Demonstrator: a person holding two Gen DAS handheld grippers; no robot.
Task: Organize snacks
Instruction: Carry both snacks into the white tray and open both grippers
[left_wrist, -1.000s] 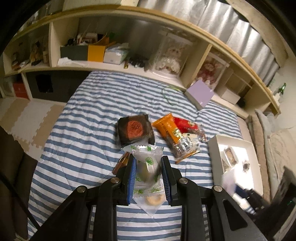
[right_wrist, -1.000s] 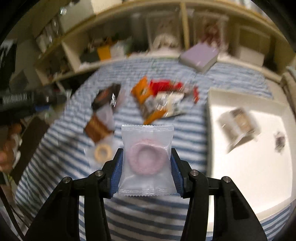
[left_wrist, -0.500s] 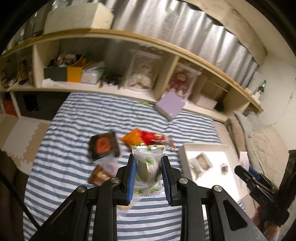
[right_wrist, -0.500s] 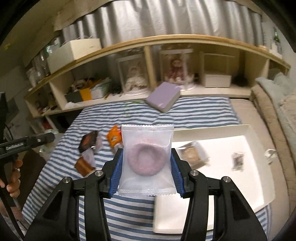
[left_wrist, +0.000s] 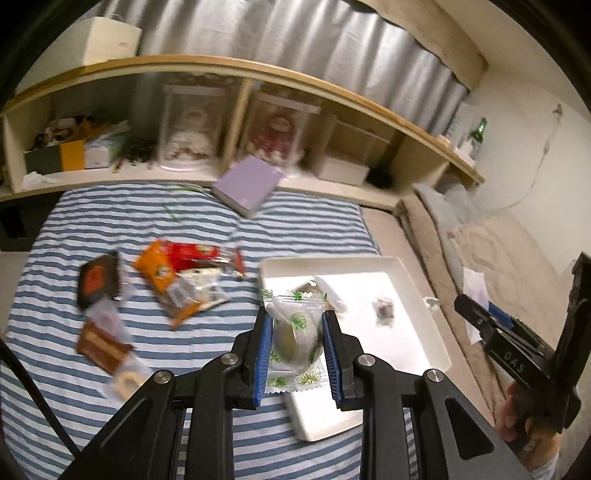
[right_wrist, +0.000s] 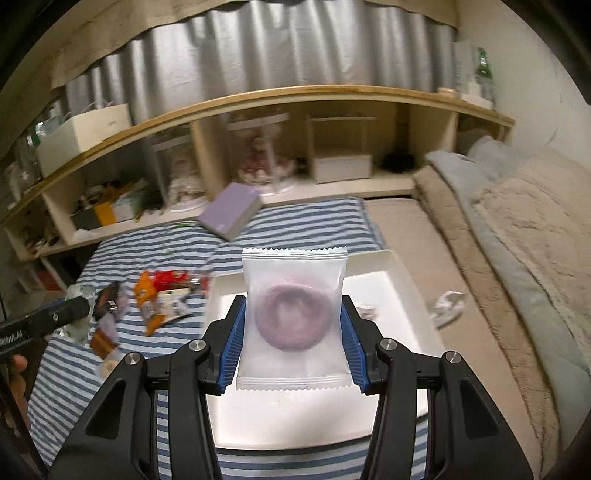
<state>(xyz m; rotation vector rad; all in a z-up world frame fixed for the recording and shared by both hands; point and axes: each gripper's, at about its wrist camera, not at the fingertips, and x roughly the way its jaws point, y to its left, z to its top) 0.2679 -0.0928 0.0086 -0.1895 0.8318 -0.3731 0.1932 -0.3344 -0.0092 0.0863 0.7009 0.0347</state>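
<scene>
My left gripper (left_wrist: 295, 350) is shut on a clear packet with green prints (left_wrist: 294, 339), held in the air over the near left corner of the white tray (left_wrist: 424, 295). My right gripper (right_wrist: 291, 332) is shut on a frosted white packet holding a purple ring snack (right_wrist: 293, 317), raised over the same white tray (right_wrist: 402, 280). The tray lies on the striped bedspread and holds two small wrapped snacks (left_wrist: 384, 308). A pile of snacks (left_wrist: 177, 273) lies left of it: orange and red packs, a dark packet (left_wrist: 96, 282), a brown one (left_wrist: 101, 345).
A lilac box (left_wrist: 248, 184) leans at the bedspread's far edge, below a cluttered wooden shelf (left_wrist: 221, 147). Beige blankets (right_wrist: 517, 240) lie right of the tray. The right gripper's body and a hand (left_wrist: 524, 369) show at the left view's right edge.
Both grippers rose and swung right with their packets, from above the snack pile to above the white tray. Grips unchanged.
</scene>
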